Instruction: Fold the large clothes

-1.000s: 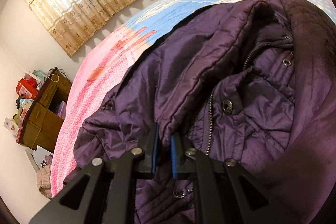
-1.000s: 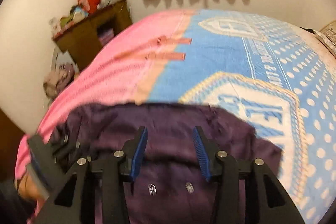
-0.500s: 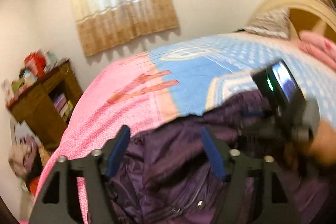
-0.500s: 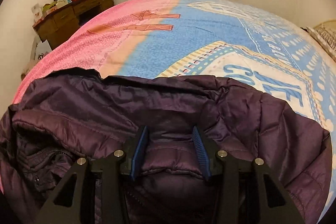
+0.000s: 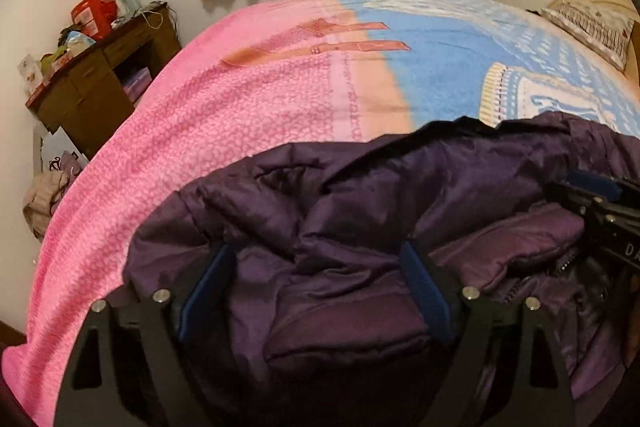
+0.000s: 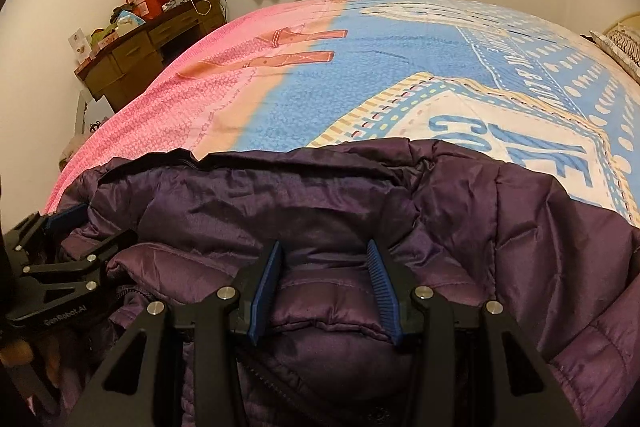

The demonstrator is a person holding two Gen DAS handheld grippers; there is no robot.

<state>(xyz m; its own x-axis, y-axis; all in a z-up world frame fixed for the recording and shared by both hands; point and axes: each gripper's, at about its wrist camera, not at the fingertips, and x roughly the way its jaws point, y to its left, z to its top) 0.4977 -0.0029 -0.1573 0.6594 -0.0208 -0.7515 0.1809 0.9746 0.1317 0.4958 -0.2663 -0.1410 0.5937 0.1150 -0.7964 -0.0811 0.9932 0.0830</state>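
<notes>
One purple jacket (image 5: 360,211), bunched on the near edge of my bed (image 5: 248,115). Left gripper (image 5: 316,291): jaws just opened, fold released; earlier it pinched the jacket. Right gripper (image 6: 324,287): half open astride a padded ridge, grip uncertain. Fold laid, I judge; regrasp next.

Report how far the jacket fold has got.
Done: the purple jacket lies bunched near the bedspread's near edge, one layer doubled over itself. In hand: the left gripper has just been opening and stands wide, pads clear of the fabric beneath; the right gripper straddles a quilted ridge, though whether it pinches is unclear. Left: the bundle looks lumpy and uneven, so squaring and flattening likely remain.
</notes>
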